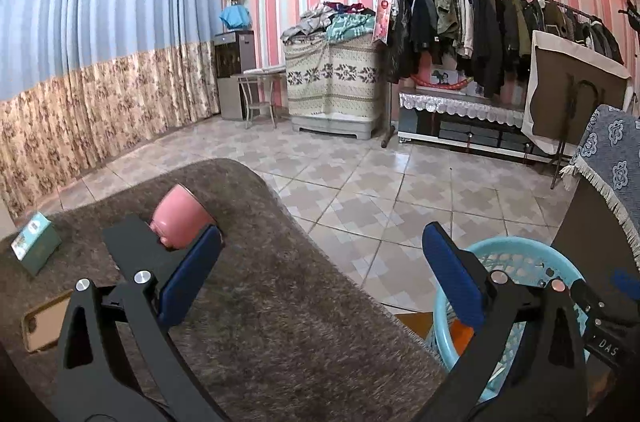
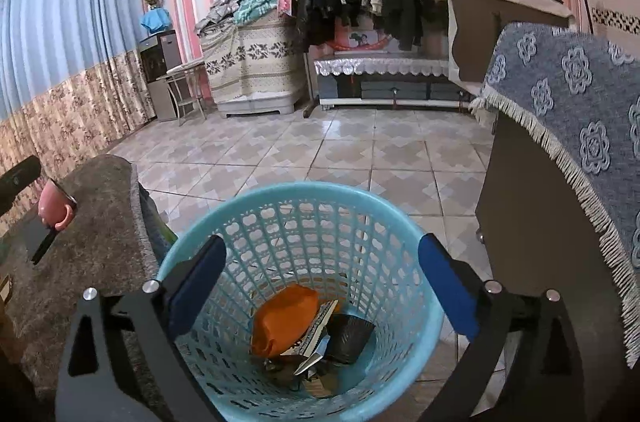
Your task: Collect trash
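1. The right gripper [image 2: 320,266] stands wide with nothing between its blue pads, poised above the light-blue basket [image 2: 400,218]; an orange wrapper [image 2: 282,318], a silver packet [image 2: 316,332] and a dark scrap [image 2: 350,338] lie at its bottom.
2. The left gripper [image 1: 322,246] is likewise spread wide and empty over the grey-covered table [image 1: 280,322]; a pink cup [image 1: 180,218] lies tipped just beyond its left finger.

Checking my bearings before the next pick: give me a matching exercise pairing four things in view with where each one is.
Things:
1. pink ceramic mug
2. orange plastic wrapper
3. green tissue box
4. light blue plastic mesh basket

Places:
A. inside the basket
B. on the floor beside the table
C. on the grey fuzzy tabletop, just beyond the left fingers
D. at the tabletop's far left

Pairs: 1-C, 2-A, 3-D, 4-B
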{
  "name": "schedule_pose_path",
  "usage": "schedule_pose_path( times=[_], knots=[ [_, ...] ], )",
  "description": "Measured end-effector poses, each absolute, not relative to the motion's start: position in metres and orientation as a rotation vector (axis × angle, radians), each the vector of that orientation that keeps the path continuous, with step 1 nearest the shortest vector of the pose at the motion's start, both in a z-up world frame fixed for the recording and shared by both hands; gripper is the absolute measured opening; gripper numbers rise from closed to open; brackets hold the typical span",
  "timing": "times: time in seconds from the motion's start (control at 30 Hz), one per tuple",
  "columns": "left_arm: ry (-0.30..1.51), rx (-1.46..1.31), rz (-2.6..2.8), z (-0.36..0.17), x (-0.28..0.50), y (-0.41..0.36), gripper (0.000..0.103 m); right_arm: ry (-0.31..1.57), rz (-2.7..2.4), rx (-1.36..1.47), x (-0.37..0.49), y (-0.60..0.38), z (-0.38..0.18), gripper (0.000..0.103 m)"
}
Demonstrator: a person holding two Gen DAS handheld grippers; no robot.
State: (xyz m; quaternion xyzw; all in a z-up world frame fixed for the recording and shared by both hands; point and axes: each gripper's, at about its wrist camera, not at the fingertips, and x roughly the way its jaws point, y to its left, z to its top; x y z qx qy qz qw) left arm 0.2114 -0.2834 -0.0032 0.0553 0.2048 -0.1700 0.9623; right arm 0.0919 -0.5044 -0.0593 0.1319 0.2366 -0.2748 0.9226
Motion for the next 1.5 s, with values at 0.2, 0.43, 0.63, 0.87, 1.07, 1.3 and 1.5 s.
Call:
schedule_pose_path(
  times=[0.2, 0.43, 0.63, 0.87, 1.07, 1.3, 1.5],
  knots=[
    [0.356, 0.14, -0.303, 0.014, 0.179, -0.251, 0.098, 0.428, -0.487, 0.257, 0.082, -0.481, -0.034, 0.099],
    [0.383, 0.137, -0.243, 0.021, 0.146, -0.198, 0.098, 0.397, -0.336, 0.199, 0.083, -0.423, -0.01, 0.099],
    [0.377, 0.101, -0.163, 0.035, 0.121, -0.143, 0.098, 0.4, -0.22, 0.17, 0.08, -0.372, -0.007, 0.099],
    [0.409, 0.082, -0.078, 0.022, 0.093, -0.086, 0.098, 0.393, -0.148, 0.122, 0.067, -0.325, -0.013, 0.099],
    [0.448, 0.061, -0.06, -0.005, 0.071, -0.057, 0.098, 0.39, -0.108, 0.109, 0.055, -0.304, -0.018, 0.099],
    [0.397, 0.029, -0.038, -0.011, 0.056, -0.047, 0.098, 0.397, -0.086, 0.075, 0.043, -0.284, -0.025, 0.099],
    [0.387, 0.015, -0.04, -0.012, 0.052, -0.046, 0.098, 0.374, -0.055, 0.022, 0.04, -0.273, -0.024, 0.099]
  ],
)
